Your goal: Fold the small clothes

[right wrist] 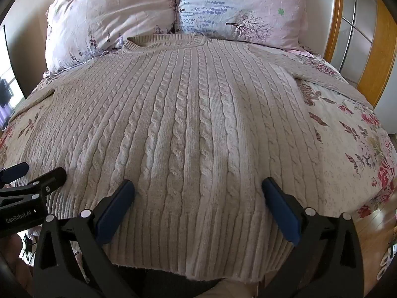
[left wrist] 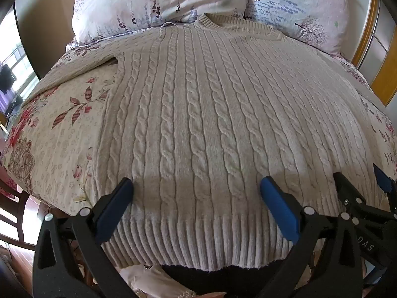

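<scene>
A cream cable-knit sweater (left wrist: 198, 114) lies spread flat on the bed, neck at the far end, ribbed hem hanging at the near edge; it also shows in the right wrist view (right wrist: 193, 124). My left gripper (left wrist: 196, 188) is open, its blue pads wide apart just above the hem's left part. My right gripper (right wrist: 198, 188) is open above the hem's right part. The right gripper shows at the right edge of the left wrist view (left wrist: 359, 181), the left gripper at the left edge of the right wrist view (right wrist: 37, 172). Both sleeves stretch out to the sides.
The bed has a floral cover (left wrist: 62, 124) and two pale flowered pillows (right wrist: 111, 15) (right wrist: 243, 7) at the head. A wooden-framed door (right wrist: 357, 37) stands at the right. A dark chair (left wrist: 12, 213) stands at the left, on wood floor.
</scene>
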`<action>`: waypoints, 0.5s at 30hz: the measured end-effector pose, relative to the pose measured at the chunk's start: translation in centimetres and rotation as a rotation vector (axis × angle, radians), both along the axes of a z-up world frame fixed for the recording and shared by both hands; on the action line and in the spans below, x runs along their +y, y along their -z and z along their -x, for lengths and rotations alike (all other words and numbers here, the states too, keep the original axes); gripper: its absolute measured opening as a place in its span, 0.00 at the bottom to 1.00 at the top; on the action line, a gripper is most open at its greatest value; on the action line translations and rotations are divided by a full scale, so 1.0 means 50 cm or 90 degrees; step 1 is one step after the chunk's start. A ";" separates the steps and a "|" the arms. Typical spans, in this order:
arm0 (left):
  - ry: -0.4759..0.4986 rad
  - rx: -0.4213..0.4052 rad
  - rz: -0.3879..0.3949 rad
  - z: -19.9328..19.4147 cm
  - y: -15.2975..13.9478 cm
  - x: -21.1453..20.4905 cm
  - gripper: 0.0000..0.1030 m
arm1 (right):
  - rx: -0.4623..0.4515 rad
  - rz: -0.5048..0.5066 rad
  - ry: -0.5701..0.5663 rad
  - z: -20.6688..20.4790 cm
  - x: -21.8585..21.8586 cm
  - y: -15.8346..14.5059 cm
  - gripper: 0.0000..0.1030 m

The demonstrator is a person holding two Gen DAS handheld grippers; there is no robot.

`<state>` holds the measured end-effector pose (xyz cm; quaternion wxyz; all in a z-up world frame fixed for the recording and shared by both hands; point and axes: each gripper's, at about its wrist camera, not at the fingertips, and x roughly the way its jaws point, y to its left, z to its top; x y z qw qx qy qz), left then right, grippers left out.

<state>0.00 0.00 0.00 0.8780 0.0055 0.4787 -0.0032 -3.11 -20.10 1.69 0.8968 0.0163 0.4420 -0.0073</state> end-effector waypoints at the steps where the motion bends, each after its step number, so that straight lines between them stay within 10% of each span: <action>1: 0.000 0.000 0.000 0.000 0.000 0.000 0.98 | 0.000 0.000 0.000 0.000 0.000 0.000 0.99; 15: 0.000 0.001 -0.001 0.000 0.000 0.000 0.98 | 0.005 0.000 0.001 0.000 0.000 0.001 0.99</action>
